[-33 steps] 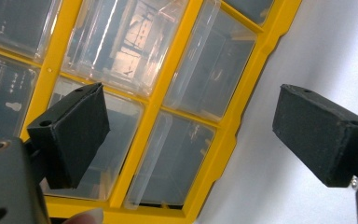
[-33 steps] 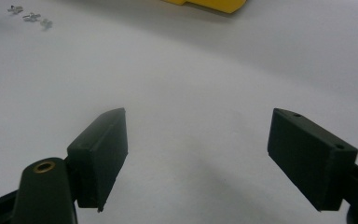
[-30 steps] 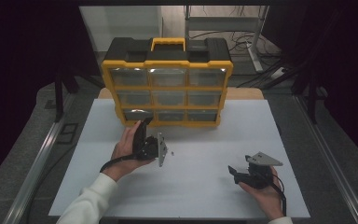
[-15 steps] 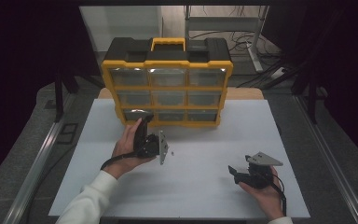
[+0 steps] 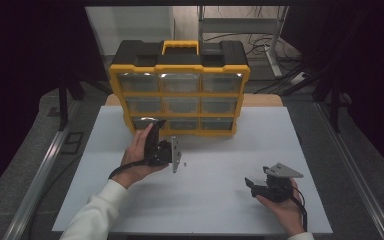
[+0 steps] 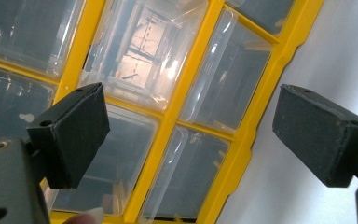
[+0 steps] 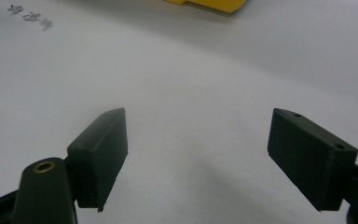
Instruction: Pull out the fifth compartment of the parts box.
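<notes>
The yellow organizer (image 5: 180, 95) stands upright at the far edge of the white tabletop (image 5: 215, 200). The left gripper (image 5: 152, 137), jaws apart, points at its bottom-left clear drawer (image 6: 121, 168). The right gripper (image 5: 252, 184), jaws apart and empty, rests well apart from the organizer.

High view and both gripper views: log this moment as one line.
left claw: open, at organizer bottom-left drawer | right claw: open, over white table | small screws: loose on table
</notes>
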`<action>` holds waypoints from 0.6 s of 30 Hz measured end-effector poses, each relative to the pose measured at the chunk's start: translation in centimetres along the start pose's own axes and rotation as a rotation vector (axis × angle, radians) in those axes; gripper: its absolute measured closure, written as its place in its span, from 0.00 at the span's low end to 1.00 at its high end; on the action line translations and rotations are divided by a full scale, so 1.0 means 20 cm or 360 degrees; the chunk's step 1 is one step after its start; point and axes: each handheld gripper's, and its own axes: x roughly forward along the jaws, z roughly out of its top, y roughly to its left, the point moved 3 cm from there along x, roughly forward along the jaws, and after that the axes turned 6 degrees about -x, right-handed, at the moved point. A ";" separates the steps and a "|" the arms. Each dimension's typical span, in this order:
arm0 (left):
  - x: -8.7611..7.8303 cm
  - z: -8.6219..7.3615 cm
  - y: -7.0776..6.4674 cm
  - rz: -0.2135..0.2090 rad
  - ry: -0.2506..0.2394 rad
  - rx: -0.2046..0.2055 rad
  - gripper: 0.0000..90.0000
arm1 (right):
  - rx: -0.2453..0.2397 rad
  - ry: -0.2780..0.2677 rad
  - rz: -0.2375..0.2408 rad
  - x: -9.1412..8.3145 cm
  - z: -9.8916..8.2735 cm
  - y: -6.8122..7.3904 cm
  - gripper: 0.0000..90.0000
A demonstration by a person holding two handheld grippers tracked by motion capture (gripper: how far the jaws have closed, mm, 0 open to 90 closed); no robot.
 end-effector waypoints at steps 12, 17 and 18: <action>0.01 0.02 0.02 0.0007 -0.0004 -0.0006 0.12 | -0.0001 0.0001 0.0000 0.00 0.00 0.00 0.23; 0.02 0.02 0.03 0.0015 0.0000 -0.0001 0.12 | -0.0002 0.0005 -0.0002 0.00 0.00 0.00 0.23; 0.02 0.02 0.03 0.0017 -0.0001 -0.0002 0.12 | -0.0002 0.0005 -0.0002 0.00 0.00 0.00 0.23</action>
